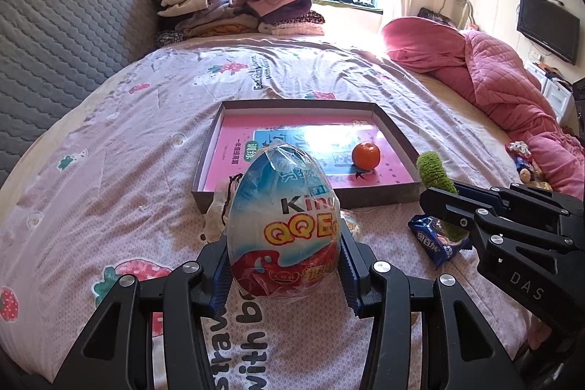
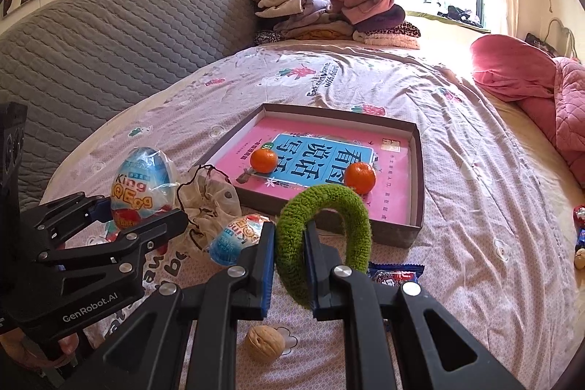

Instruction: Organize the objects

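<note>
My left gripper (image 1: pixel 283 275) is shut on a large plastic-wrapped toy egg (image 1: pixel 283 218), held upright just in front of the shallow grey box (image 1: pixel 395 130); the same egg (image 2: pixel 140 187) and left gripper (image 2: pixel 140 214) show at the left of the right wrist view. My right gripper (image 2: pixel 289 265) is shut on one side of a fuzzy green ring (image 2: pixel 329 196), whose loop stands up before the box (image 2: pixel 416 170). The ring (image 1: pixel 437 172) and right gripper (image 1: pixel 444 207) appear at the right of the left wrist view. Two tangerines (image 2: pixel 264 160) (image 2: pixel 360 177) rest on the pink book inside the box.
On the bedsheet near me lie a second smaller egg (image 2: pixel 237 238), a mesh drawstring pouch (image 2: pixel 208 198), a walnut (image 2: pixel 264 342) and a blue biscuit packet (image 1: pixel 437 240). A pink quilt (image 1: pixel 504 75) sits right, a clothes pile (image 1: pixel 237 6) at the back, a grey headboard (image 1: pixel 55 35) left.
</note>
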Demonstrator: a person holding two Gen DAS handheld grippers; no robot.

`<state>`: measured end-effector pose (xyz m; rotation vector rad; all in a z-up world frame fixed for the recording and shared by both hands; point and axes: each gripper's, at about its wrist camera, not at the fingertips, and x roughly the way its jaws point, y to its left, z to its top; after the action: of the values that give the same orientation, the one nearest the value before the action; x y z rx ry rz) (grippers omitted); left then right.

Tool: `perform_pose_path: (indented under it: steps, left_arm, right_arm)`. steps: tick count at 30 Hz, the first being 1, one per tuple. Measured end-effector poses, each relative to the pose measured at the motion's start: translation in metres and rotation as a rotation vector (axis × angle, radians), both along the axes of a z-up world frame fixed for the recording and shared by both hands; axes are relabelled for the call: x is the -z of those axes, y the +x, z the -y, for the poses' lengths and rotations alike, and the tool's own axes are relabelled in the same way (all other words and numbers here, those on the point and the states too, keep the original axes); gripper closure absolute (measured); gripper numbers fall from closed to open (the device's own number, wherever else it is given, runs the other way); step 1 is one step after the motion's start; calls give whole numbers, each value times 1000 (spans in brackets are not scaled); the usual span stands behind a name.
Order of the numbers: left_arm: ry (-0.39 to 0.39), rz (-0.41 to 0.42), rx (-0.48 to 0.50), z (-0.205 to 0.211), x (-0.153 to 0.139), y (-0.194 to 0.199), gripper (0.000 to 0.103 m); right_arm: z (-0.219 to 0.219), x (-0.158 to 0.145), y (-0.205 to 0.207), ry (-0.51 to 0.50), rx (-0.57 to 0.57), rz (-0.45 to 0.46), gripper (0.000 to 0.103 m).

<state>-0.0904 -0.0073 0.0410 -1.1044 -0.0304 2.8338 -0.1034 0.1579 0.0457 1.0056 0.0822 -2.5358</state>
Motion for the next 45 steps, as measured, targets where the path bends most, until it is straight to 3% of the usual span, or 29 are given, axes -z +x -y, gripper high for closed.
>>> perform_pose_path:
  steps: [30, 45]
  left_arm:
    - [-24, -38, -6, -4, -28, -42, 53]
    - [-38, -37, -2, -13, -27, -74, 53]
  right_arm:
    - [9, -33, -40, 21, -10, -58, 88]
    - [-1, -29, -69, 27, 8, -52, 88]
